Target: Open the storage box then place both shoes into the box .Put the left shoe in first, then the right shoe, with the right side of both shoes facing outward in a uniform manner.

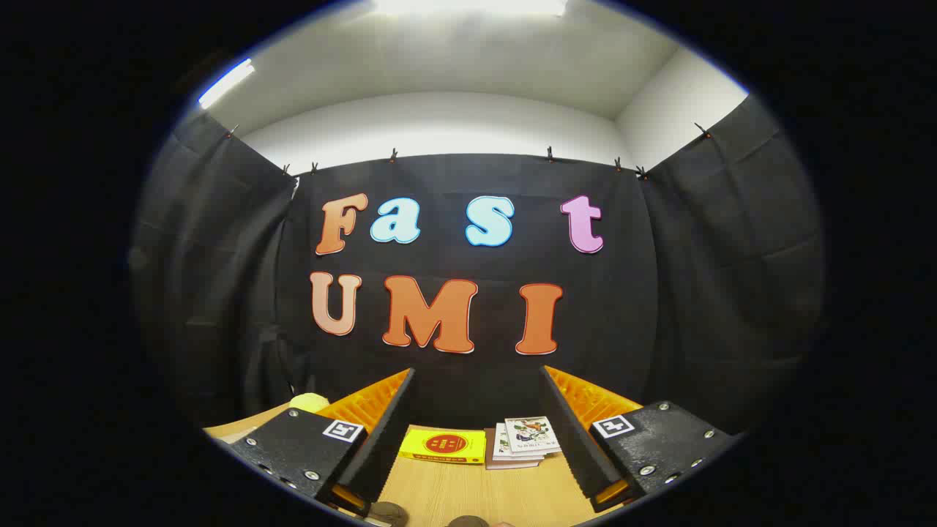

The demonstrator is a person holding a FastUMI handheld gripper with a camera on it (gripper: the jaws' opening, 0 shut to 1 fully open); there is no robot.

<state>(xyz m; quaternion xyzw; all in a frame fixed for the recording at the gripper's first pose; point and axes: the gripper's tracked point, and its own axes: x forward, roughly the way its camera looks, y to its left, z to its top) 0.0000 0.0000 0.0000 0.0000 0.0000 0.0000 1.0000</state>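
My gripper (477, 380) is held high above a wooden table (468, 490), pointing level at the booth's back wall. Its two fingers (392, 424) stand wide apart with nothing between them, so it is open. Two small dark rounded shapes (388, 512) peek in at the table's near edge below the fingers; I cannot tell what they are.
On the table beyond the fingers lie a flat yellow box with a red round mark (444, 445) and a small stack of booklets (523, 441). A yellow-green rounded object (309, 401) sits behind the left finger. Black cloth walls close in the back and sides.
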